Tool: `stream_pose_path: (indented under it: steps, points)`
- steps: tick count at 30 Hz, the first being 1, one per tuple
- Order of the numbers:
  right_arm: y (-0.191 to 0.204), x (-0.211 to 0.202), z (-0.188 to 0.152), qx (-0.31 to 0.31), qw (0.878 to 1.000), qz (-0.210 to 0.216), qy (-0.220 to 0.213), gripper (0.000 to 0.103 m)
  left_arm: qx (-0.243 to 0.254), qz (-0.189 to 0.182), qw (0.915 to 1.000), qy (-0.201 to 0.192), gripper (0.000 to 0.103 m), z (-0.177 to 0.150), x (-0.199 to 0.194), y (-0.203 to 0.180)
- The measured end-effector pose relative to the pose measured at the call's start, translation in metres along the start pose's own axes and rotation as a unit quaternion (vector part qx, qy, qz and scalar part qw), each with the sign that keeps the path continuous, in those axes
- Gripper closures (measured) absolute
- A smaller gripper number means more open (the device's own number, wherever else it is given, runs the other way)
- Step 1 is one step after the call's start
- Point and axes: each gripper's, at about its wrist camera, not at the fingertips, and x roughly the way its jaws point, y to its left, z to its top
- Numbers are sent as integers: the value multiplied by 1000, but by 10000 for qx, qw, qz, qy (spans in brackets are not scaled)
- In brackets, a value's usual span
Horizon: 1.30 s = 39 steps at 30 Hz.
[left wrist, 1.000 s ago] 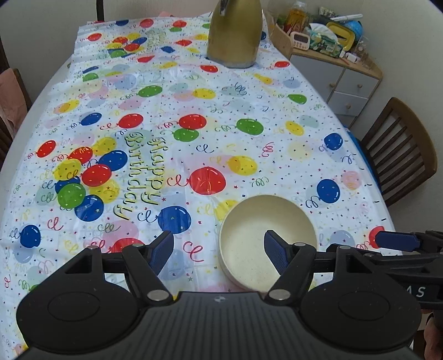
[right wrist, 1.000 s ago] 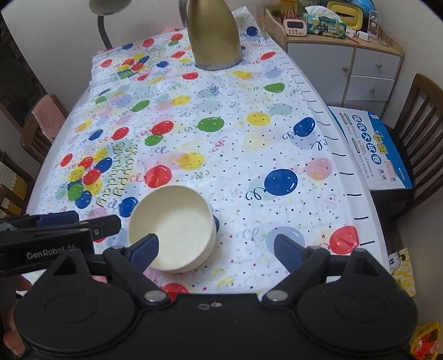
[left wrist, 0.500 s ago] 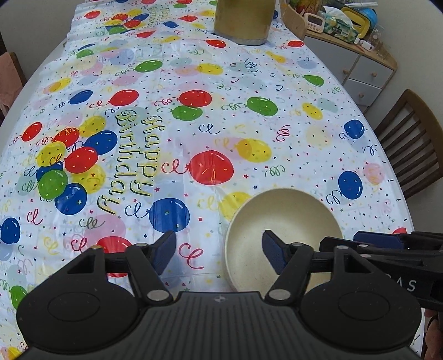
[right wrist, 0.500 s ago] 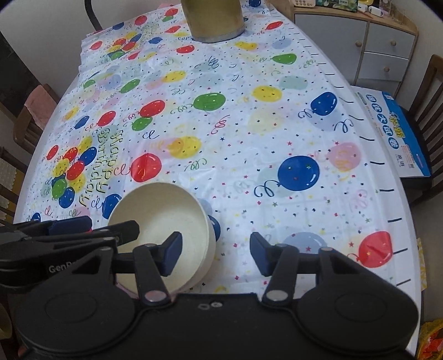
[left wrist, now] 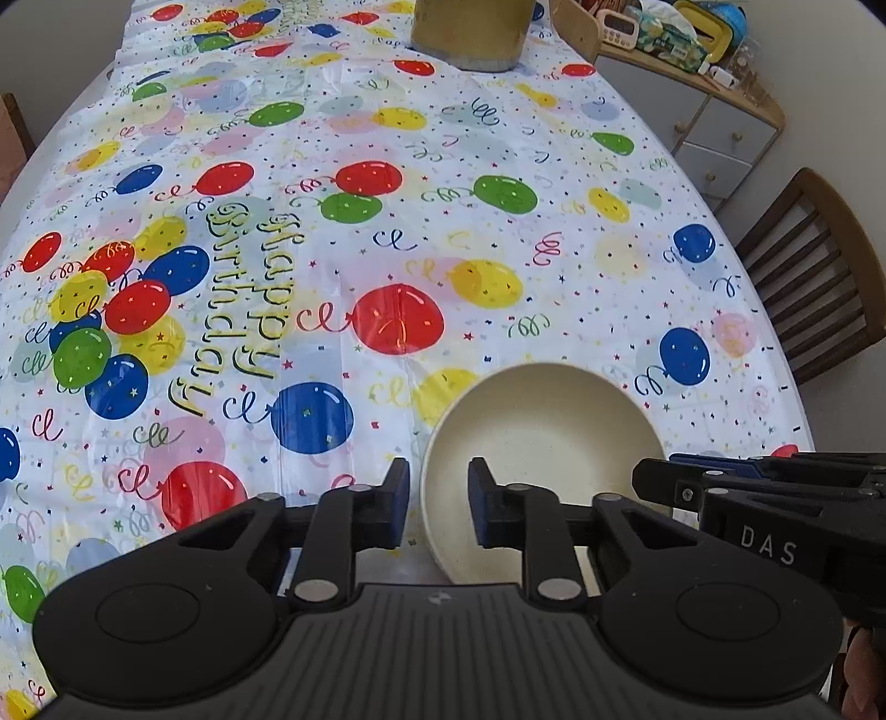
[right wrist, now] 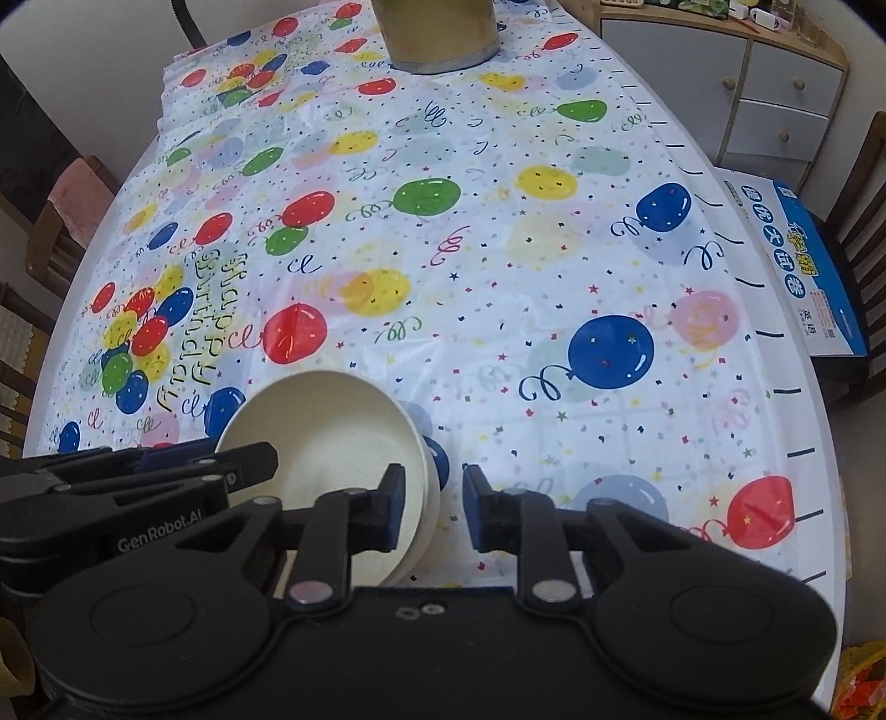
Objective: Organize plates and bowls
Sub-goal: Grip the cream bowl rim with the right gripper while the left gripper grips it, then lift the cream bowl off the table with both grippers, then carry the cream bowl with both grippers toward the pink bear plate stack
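At the near edge of the table (left wrist: 343, 260), the left gripper (left wrist: 437, 507) has its jaws closing on the left rim of the bowl (left wrist: 545, 443). The rim wall is between the blue pads, one pad inside and one outside. I cannot tell if the pads press it yet. The right gripper (right wrist: 427, 509) is closing on the right rim the same way, with the wall between its pads.

To do this step well, I think both grippers should squeeze gently and evenly, then lift together and keep the bowl level. A hard squeeze on one side could tip it.

The bowl is round, cream and smooth, with tiny specks. In the right view a second rim shows under it, so it may be two bowls stacked. The cloth (right wrist: 498, 266) is thin, shiny plastic with bright balloons, and it looks slippery. A gold metal pot (left wrist: 470, 33) stands at the far end. A wooden chair (left wrist: 819, 277) is beside the table.
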Motion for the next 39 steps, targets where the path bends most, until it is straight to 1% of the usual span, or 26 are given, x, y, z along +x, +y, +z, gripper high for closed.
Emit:
stream_pose_path:
  steps: [2,6,16,20,29,39]
  points:
    - [1,2,-2,-38,10000,-24,58,91,28,55,10000,22,90,-1,1,-1]
    - [6,2,-4,-115,9999,-22,62,98,49,118,9999,90,95,-5,3,-1]
    - [13,-5,-12,-190,9995,-234,45,99,179,59,9997,155,95,-21,-9,-3]
    - [14,-14,-20,-143,9997,-207,41,99,208,40,9996,171,95,-31,-20,-2]
    - [30,-47,-46,-168,9996,-231,-60,99,322,-13,9994,88,95,-59,-60,1]
    - [58,-96,-89,-198,9993,-196,-265,99,548,-42,9985,-68,95,-99,-117,10]
